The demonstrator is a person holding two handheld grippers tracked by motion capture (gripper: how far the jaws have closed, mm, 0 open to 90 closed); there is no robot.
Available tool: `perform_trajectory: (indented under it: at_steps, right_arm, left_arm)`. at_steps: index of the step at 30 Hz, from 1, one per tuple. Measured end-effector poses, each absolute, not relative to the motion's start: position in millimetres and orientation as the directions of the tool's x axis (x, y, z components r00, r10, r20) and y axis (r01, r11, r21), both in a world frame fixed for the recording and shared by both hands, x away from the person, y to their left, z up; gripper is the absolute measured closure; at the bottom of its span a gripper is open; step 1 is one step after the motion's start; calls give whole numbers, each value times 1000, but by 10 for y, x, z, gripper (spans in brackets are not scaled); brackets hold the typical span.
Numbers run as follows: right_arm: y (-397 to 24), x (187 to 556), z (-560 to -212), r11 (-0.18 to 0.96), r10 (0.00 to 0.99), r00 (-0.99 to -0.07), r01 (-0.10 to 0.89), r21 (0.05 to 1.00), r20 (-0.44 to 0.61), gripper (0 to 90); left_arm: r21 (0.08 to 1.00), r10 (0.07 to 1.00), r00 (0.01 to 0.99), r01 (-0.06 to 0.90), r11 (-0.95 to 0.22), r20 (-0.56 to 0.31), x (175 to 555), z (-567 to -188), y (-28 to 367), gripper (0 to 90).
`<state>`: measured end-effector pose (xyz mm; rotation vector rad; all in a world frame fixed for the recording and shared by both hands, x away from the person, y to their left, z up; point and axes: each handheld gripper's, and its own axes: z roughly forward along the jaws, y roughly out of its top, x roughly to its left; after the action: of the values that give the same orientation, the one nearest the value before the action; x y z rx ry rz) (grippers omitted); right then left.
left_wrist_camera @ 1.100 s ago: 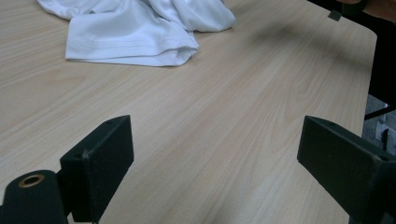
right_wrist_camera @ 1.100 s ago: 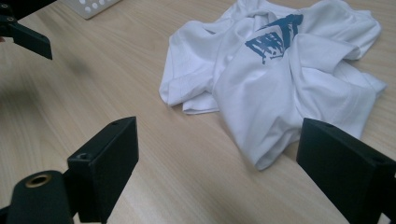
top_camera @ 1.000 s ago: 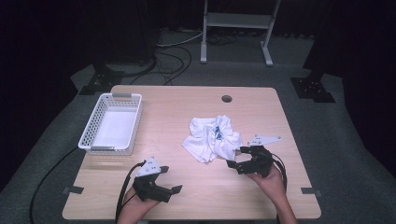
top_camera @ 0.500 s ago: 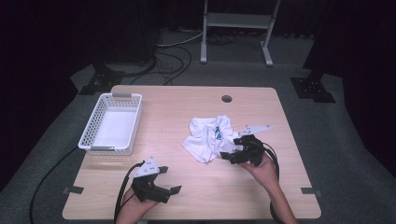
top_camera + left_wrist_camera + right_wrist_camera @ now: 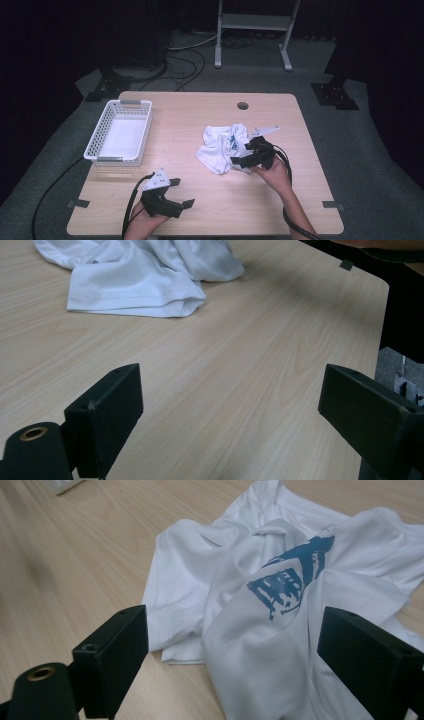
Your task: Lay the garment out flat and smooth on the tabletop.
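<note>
since a second ago the right gripper [image 5: 243, 158] is moving forward and leftward, from beside the shirt's near right edge to over its right side, while the left gripper [image 5: 176, 197] is staying where it was near the front edge of the table [image 5: 210, 200]. the left gripper is sitting low over bare wood with its jaws spread wide and nothing between them; from its own view the shirt [image 5: 145, 275] is lying well ahead on the wood. the right gripper's jaws are also standing wide apart, hanging just above the shirt [image 5: 280, 610] with cloth showing between them, and they are not pinching it; whether they are brushing the fabric cannot be told

the table is showing a pale wood grain, with a round hole [image 5: 243, 106] near its far edge and a white basket [image 5: 120, 131] sitting at its far left, well apart from the shirt. beyond the table, grey carpet, black cables [image 5: 180, 60] and the foot of a metal stand [image 5: 252, 35] are sitting in a dark room

the shirt [image 5: 222, 145] is lying crumpled right of the table's middle, white, bunched into folds, with a blue print [image 5: 290, 580] facing up and a stitched hem at its near left edge
</note>
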<state>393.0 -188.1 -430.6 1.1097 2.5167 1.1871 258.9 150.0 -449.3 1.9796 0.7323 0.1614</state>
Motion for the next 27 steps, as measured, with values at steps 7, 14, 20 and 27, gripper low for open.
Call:
perform_trajectory:
  at_steps: [7,14,20,27]
  right_arm:
    - [-1833,4072,-4361,421,689,-703,586,692,176,126]
    - [-1788,4221,-4448,415,712,-678,617,669,183,139]
    - [-1712,4310,-4508,428,736,-659,630,648,154,150]
    - [-1595,4330,-4626,466,738,-665,627,624,117,176]
  left_arm:
    - [840,560,807,427,-335,-187,2582,-4493,1507,97]
    - [840,559,808,426,-336,-186,2580,-4488,1515,97]
    - [842,561,807,424,-333,-185,2580,-4484,1532,97]
    - [841,563,805,426,-332,-186,2576,-4482,1539,97]
